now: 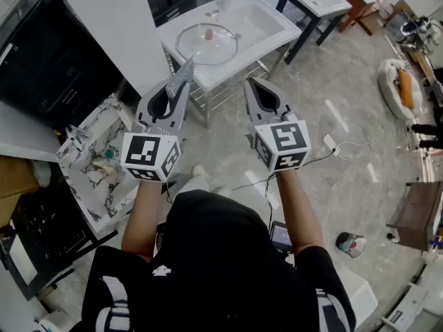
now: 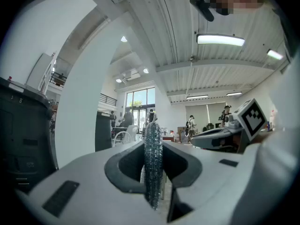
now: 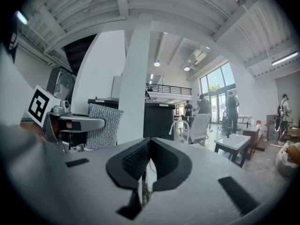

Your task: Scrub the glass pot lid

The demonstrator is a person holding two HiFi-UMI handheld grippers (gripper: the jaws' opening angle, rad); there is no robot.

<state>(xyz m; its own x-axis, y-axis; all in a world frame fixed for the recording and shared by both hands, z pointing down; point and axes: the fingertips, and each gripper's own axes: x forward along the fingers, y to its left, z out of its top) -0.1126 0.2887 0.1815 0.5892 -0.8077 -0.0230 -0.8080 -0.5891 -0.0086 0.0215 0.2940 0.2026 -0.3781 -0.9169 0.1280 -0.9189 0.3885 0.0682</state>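
No readable words, brands or numbers anywhere. Only black-and-white square marker patterns without letters on the left cube [image 1: 150, 156] of the left gripper [image 1: 176, 92] and the right cube [image 1: 280, 144] of the right gripper [image 1: 252, 85]. Print on the floor can [image 1: 351, 244] too small to read.

Left gripper [image 2: 153, 149] — grey jaws closed on a silvery metal mesh scrubbing pad [image 2: 153, 172], seen edge-on, upright, poking up past the jaw tips. Right gripper [image 2: 208, 138] near at right, pointing left, with its black-and-white marker cube [image 2: 253, 118]. Broad white pillar [image 2: 89, 102] left of centre, dark cabinet [image 2: 21, 130] far left. Ribbed ceiling with lit strip light [image 2: 220, 40] — small people by bright windows [image 2: 139, 100] far off.
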